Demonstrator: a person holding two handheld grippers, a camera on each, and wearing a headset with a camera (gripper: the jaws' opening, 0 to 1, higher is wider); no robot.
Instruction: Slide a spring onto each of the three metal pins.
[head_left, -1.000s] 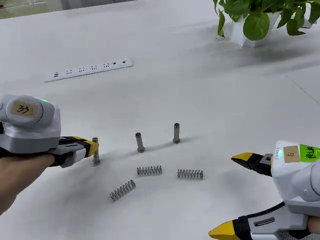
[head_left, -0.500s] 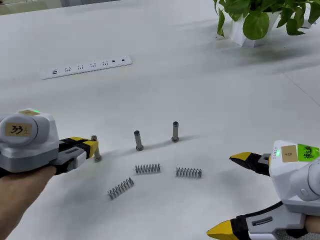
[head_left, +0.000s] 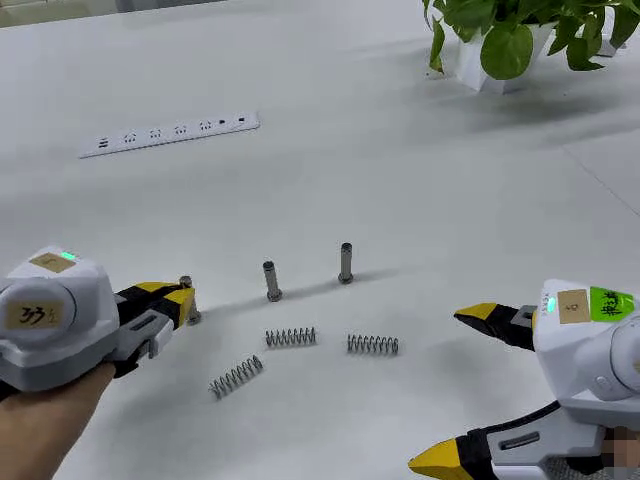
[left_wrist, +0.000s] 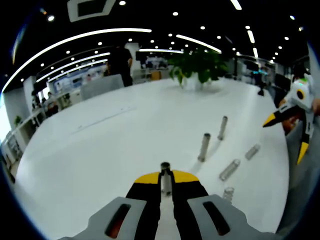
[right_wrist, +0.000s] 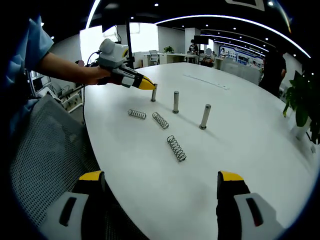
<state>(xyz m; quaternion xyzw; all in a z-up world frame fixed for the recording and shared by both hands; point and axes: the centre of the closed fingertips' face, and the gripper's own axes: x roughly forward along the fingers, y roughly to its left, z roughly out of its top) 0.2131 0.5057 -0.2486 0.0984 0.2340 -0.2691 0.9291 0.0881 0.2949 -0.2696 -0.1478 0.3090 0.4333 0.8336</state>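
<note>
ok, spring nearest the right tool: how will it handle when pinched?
The spring lies on its side on the smooth table, so a nudge probably rolls it. Thin open coils suggest it's light and may squash or bow under a hard pinch.

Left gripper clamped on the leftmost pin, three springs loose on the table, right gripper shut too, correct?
No: the right gripper is open, jaws apart, as the right gripper view shows. The left gripper does clamp the leftmost pin, and three springs lie loose on the table.

Open table (head_left: 400, 170) between your right gripper (head_left: 443, 390) and springs (head_left: 291, 337); pins (head_left: 270, 281) stand just beyond; your left gripper (head_left: 178, 300) clamps left pin (head_left: 192, 315).
</note>
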